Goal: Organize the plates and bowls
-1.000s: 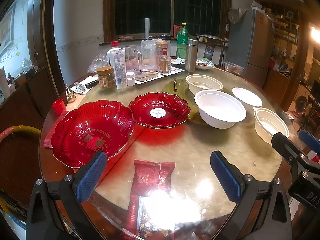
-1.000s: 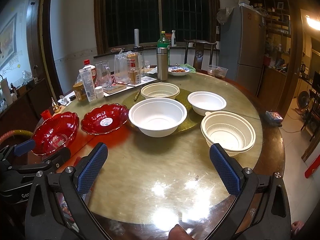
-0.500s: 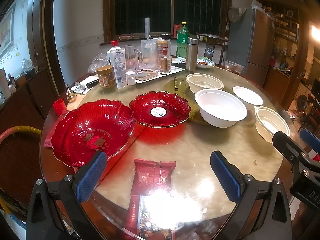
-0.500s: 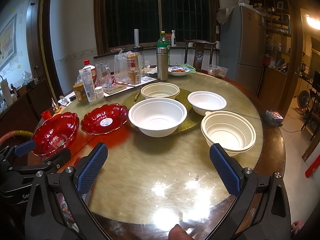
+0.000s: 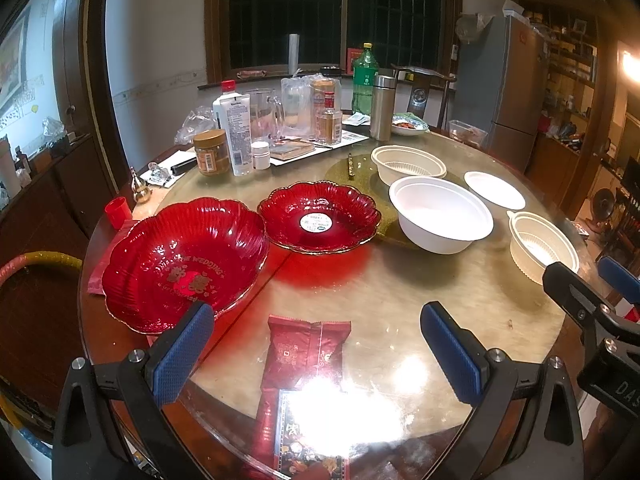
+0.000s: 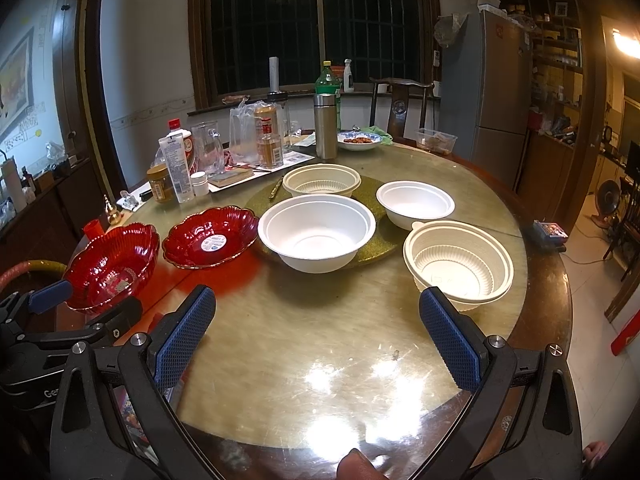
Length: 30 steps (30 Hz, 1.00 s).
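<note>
Both claws hover above the near rim of a round, glass-topped bench (image 6: 320, 332), each spread wide and holding nothing: the left claw (image 5: 316, 354) fills the bottom of its own view, and the right claw (image 6: 316, 336) does likewise. In the right wrist view a broad bare stretch of glossy, glare-streaked glass lies between the right claw's blue ribbed pads and the dishes, with the dark wooden rim curving away at lower right. At centre sits a large smooth white bowl (image 6: 317, 232) on a gold glittery mat (image 6: 376, 248); behind it a ribbed cream bowl (image 6: 322, 180), to its right a smaller white bowl (image 6: 415, 204), and at right of centre, nearest the right claw, another ribbed cream bowl (image 6: 460, 264). Left of centre stand two scalloped, translucent red dishes, the smaller red dish (image 6: 211, 236) bearing a round sticker and the larger red dish (image 6: 114, 266) close to the left edge of the bench. In the left wrist view a red foil packet (image 5: 306, 354) lies flat between the left claw's pads. Bottles and jars (image 6: 224, 156) crowd the upper left of the bench.
</note>
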Tool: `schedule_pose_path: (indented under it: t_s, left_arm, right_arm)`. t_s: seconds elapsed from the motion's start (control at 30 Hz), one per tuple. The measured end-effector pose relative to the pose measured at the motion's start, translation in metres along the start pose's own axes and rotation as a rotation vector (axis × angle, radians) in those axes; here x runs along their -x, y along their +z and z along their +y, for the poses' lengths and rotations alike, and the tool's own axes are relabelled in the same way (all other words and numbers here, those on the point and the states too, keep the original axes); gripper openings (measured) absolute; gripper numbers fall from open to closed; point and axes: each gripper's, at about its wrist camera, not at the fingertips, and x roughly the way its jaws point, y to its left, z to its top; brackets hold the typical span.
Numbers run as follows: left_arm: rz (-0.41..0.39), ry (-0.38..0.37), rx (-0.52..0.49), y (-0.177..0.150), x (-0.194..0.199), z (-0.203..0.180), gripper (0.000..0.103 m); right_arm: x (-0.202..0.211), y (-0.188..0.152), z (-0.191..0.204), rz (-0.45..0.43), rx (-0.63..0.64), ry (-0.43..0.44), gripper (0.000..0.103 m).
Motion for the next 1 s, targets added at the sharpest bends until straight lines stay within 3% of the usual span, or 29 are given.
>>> schedule_pose_path:
  t_s: [0.1,0.23,0.5,0.63,0.77,0.9,1.0]
  left_arm:
    - [0.019,-0.033,0.037,-0.002,0.0,0.015,0.103]
    - [0.044,-0.033,0.155,-0.009,0.003,0.063,0.103]
    - [0.065,0.154,0.376,-0.016,0.0,0.175,0.103]
    - [0.087,0.193,0.408,-0.01,-0.012,0.204,0.103]
    - [0.128,0.193,0.396,-0.003,-0.028,0.207,0.103]
    - [0.179,0.112,0.454,0.002,-0.045,0.215,0.103]
    - [0.171,0.14,0.486,0.007,-0.049,0.22,0.102]
  right_arm:
    - [-0.005,0.0,0.005,0.027,-0.002,0.048,0.103]
    - [-0.02,0.002,0.02,0.108,-0.026,0.212,0.103]
    - [-0.071,0.005,0.088,0.36,-0.071,0.526,0.103]
    - [-0.098,0.01,0.128,0.419,-0.06,0.545,0.103]
    - [-0.137,0.014,0.151,0.533,-0.128,0.574,0.101]
    - [-0.17,0.017,0.16,0.602,-0.196,0.557,0.092]
    - [-0.185,0.018,0.165,0.624,-0.22,0.556,0.08]
